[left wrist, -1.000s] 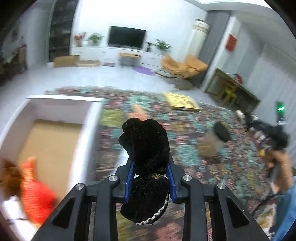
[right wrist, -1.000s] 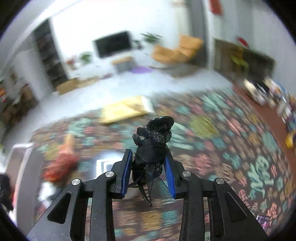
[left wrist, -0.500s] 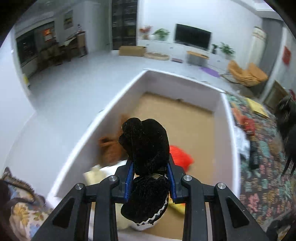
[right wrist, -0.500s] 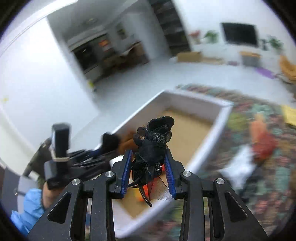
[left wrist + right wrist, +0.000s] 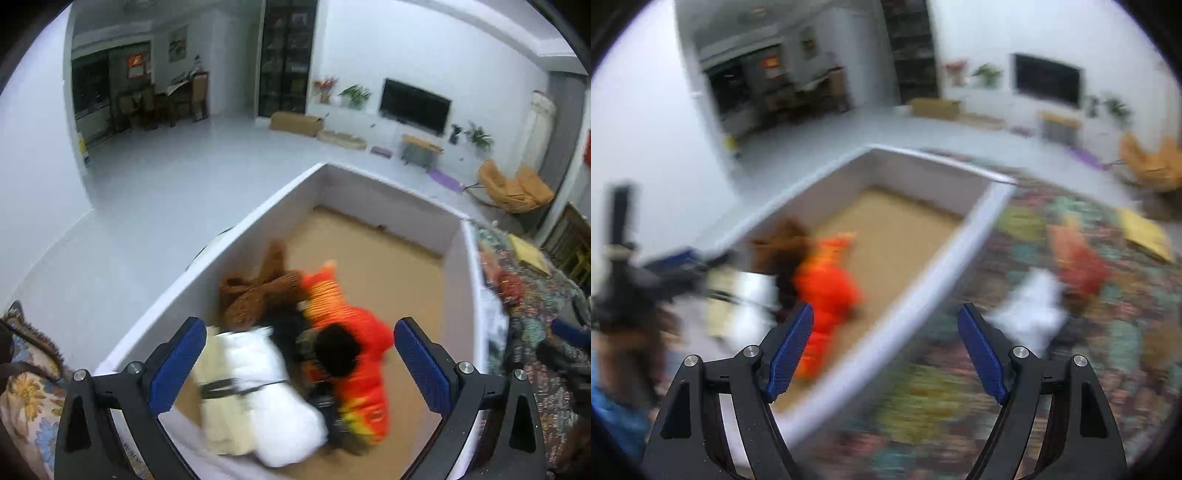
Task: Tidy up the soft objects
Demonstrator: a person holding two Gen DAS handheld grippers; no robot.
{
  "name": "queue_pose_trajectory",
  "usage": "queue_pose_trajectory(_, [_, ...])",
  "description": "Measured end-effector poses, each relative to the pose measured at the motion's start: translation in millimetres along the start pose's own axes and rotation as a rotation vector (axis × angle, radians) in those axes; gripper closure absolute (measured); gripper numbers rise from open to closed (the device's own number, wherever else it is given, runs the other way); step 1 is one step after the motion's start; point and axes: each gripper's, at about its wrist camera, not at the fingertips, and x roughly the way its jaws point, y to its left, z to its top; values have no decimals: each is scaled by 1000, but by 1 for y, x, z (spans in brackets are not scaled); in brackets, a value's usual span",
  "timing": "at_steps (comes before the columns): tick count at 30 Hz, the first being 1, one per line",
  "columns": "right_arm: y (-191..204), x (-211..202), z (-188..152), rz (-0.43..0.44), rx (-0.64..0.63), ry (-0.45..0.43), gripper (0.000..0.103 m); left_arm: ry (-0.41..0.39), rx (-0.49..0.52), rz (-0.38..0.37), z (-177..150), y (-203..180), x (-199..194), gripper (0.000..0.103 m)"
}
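Note:
My left gripper [image 5: 299, 332] hangs over the near end of the white box [image 5: 258, 218], its jaws opening wide with nothing pressed between them. Below it a black plush [image 5: 338, 349] lies on an orange plush [image 5: 360, 373], beside a white cushion [image 5: 273, 384] and a brown plush [image 5: 255, 291]. My right gripper [image 5: 885, 312] hovers above the box's long rim [image 5: 923, 295], jaws opening and empty. The orange plush [image 5: 827, 291] shows blurred inside the box, with a dark shape next to it that I cannot make out.
A patterned rug [image 5: 1052, 369] lies right of the box and carries a white soft item [image 5: 1030, 306], a red-orange item [image 5: 1078, 266] and a flat yellow piece [image 5: 1145, 232]. The left gripper [image 5: 676, 258] and a blue sleeve [image 5: 613, 417] fill the left edge.
Both grippers swung from the rug to the box and opened. The black plush left the left jaws and lies in the box. The black item is gone from the right jaws.

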Motion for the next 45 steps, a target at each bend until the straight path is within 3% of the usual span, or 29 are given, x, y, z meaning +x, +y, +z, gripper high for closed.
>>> queue_pose_trajectory(4, [-73, 0, -52, -246, 11, 13, 21, -39, 57, -78, 5, -47, -17, 2])
queue_pose_trajectory(7, [-122, 1, -94, -396, 31, 58, 21, -45, 129, -188, -4, -101, -27, 2])
queue_pose_trajectory(12, [-190, -8, -140, -526, 137, 93, 21, 2, 262, -366, -35, -193, -34, 2])
queue_pose_trajectory(14, [-211, -18, -152, -551, 196, 92, 21, 34, 310, -400, -51, -223, -27, 2])
queue_pose_trajectory(17, [-218, -24, -164, -569, 239, 106, 21, 94, 389, -410, -83, -267, -1, 2])
queue_pose_trajectory(21, [-234, -23, -178, -548, 299, 99, 20, 154, 480, -359, -117, -305, 48, 2])
queue_pose_trajectory(27, [-255, -26, -186, -467, 427, 94, 13, 184, 529, -346, -138, -312, 93, 2])
queue_pose_trajectory(29, [-255, -26, -186, -480, 417, 97, 13, 206, 528, -346, -141, -312, 104, 2])
queue_pose_trajectory(45, [-260, -29, -186, -496, 440, 97, 12, 205, 521, -338, -147, -315, 112, 0])
